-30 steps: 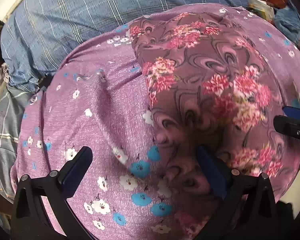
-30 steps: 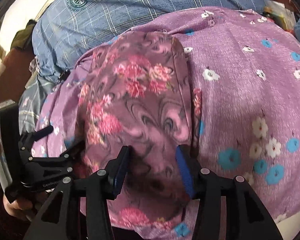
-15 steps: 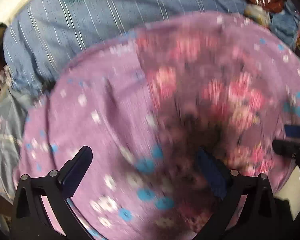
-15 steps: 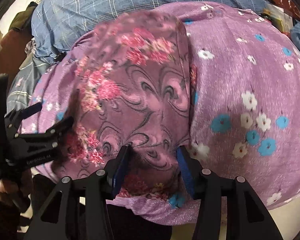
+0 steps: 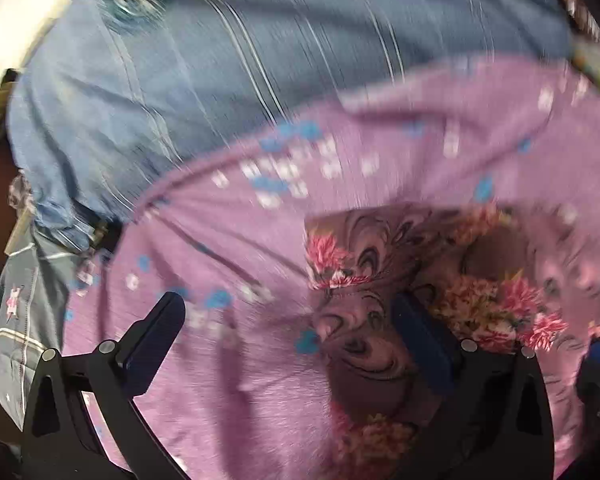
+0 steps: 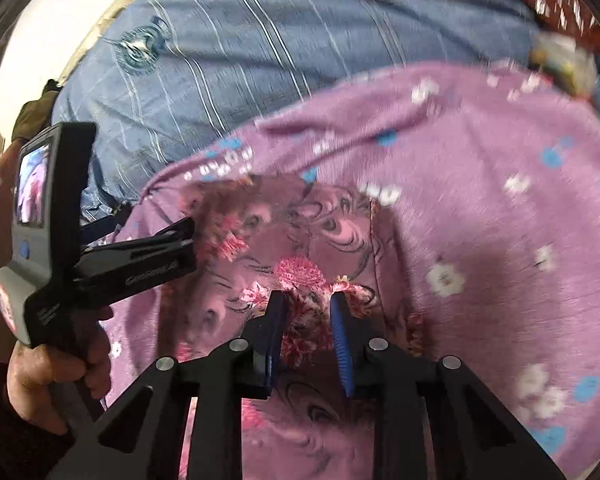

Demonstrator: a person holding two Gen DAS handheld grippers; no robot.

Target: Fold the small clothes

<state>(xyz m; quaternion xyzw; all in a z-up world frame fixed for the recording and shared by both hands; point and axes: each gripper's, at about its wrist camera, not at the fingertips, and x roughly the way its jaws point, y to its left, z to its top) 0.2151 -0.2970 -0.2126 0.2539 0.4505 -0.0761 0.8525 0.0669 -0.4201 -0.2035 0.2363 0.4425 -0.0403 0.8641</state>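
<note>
A small mauve garment with pink flowers and swirls [image 5: 412, 264] lies on a purple cloth with white and blue flowers [image 5: 228, 232]. Its near edge is lifted and doubled over toward the far side. My right gripper [image 6: 306, 340] is shut on that near edge of the mauve garment [image 6: 300, 280]. My left gripper [image 5: 292, 332] is wide open; its right finger [image 5: 416, 332] lies on or under the garment's left part, its left finger [image 5: 156, 332] over the purple cloth. The left gripper also shows in the right wrist view [image 6: 148, 252], at the garment's left edge.
A blue striped cloth [image 5: 260, 48] covers the far half of the surface. A grey checked cloth [image 5: 20, 320] hangs at the left. A dark red patterned item [image 6: 560, 12] lies far right. The purple cloth [image 6: 500, 220] spreads to the right.
The right gripper has closed further on the garment's near edge and carried it up and forward, folding it over. Both views have moved forward, and the garment looks shorter.
</note>
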